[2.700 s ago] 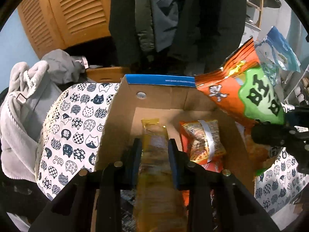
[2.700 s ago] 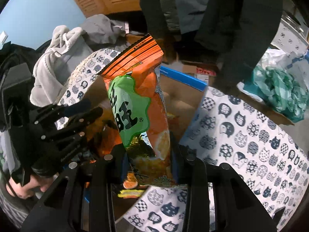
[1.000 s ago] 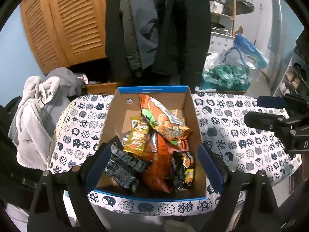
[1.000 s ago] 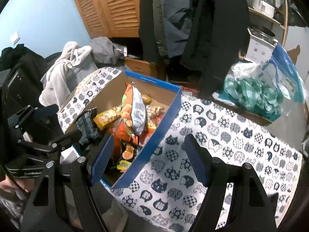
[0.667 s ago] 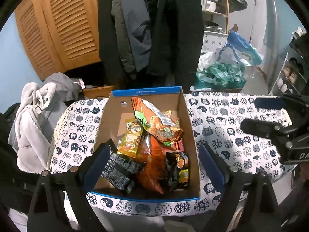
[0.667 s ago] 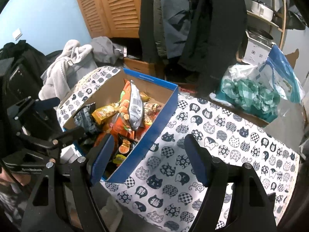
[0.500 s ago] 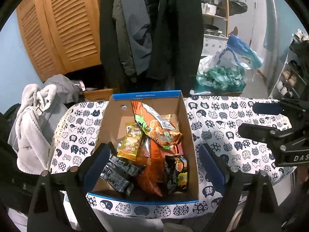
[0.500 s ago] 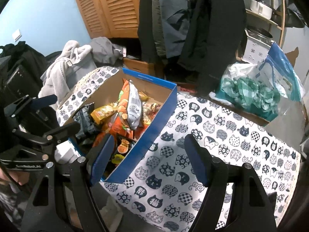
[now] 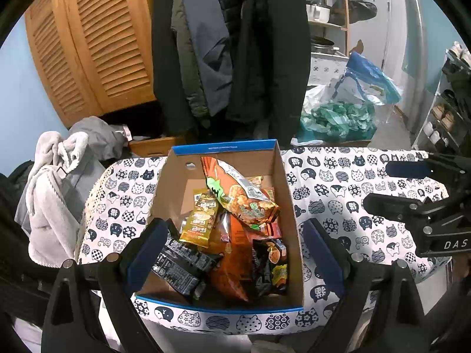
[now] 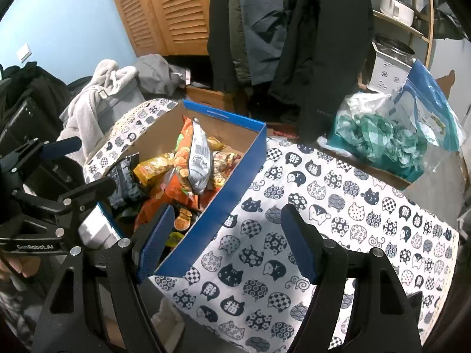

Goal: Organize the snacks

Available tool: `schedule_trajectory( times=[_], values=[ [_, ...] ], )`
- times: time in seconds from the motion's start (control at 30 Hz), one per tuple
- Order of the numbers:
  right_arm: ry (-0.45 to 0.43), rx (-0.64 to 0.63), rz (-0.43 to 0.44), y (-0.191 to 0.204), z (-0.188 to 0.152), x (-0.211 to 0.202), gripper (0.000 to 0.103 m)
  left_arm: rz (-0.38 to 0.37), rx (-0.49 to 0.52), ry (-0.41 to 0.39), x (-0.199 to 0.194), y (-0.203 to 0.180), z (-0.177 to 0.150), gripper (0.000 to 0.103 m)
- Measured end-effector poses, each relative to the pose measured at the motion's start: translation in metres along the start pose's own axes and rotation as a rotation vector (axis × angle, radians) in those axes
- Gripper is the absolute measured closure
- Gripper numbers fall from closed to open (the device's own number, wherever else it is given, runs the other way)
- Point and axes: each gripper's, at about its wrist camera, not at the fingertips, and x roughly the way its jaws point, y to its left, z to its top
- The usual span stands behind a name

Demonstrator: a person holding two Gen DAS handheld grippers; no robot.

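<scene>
A: What is the person doing with the snacks?

B: The snacks are all lying piled in the box. The box is sitting on the worktop with the cat cloth. The big orange bag is lying on top of the pile.

A: Are the hands holding anything?

B: No. The left hand-held gripper is hanging above the box with its jaws wide apart and nothing in them. The right hand-held gripper is hanging beside the box, over the cloth, wide apart and empty too.

A: So which step is this?

B: It is looking like the end of the packing. No snack is showing on the cloth.

A: What comes next?

B: Maybe looking around for one more snack. If there is none, the job is looking done.
</scene>
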Motion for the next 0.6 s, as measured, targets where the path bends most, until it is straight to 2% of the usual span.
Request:
schedule_trajectory(
  times=[0.6],
  values=[
    [-0.009,0.005,-0.001,0.0,0.0001,-0.0044,0.029,0.005,-0.006,0.007,-0.0003,-0.0016,-0.0003,0.009]
  ],
)
